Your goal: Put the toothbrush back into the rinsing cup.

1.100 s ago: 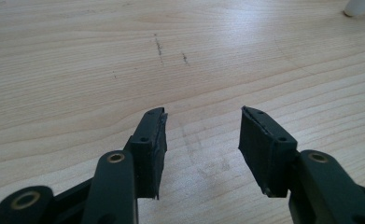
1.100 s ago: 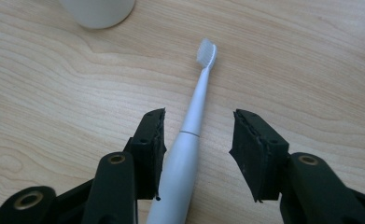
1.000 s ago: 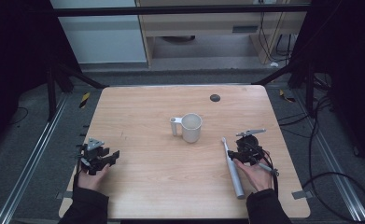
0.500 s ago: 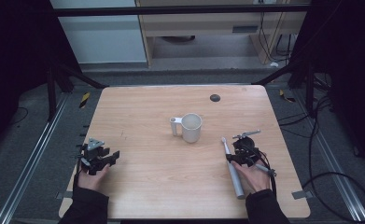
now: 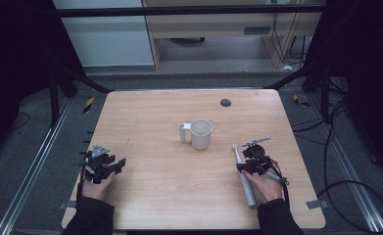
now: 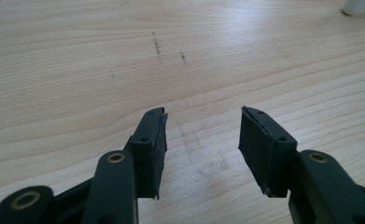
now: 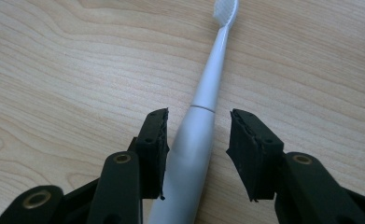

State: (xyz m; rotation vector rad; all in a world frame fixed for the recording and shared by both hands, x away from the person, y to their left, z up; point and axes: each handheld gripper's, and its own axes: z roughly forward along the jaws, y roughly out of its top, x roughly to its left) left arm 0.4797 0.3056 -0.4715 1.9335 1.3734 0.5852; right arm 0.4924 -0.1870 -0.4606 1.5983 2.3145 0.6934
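A white electric toothbrush [image 5: 244, 177] lies flat on the wooden table [image 5: 159, 196] at the right, bristle head pointing away from the person. My right gripper [image 5: 245, 165] is low over its upper handle. In the right gripper view the toothbrush [image 7: 203, 112] runs up between the jaws of my right gripper [image 7: 199, 114]. The left pad [image 7: 157, 140] rests against the handle and a gap remains on the right side, so the jaws are open. My left gripper [image 5: 118, 164] rests near the table's left edge, and in its own view my left gripper [image 6: 203, 112] stands open over bare wood.
A white mug [image 5: 200, 133] with its handle to the left stands at the table's middle; its base [image 6: 355, 5] peeks into the left gripper view's top right. A dark round spot [image 5: 225, 102] marks the far side. Metal rails and cables run along the floor on both sides.
My right gripper has shifted a little toward the toothbrush and the near edge, and its jaws have narrowed slightly around the handle. The left gripper, mug and toothbrush have not moved.
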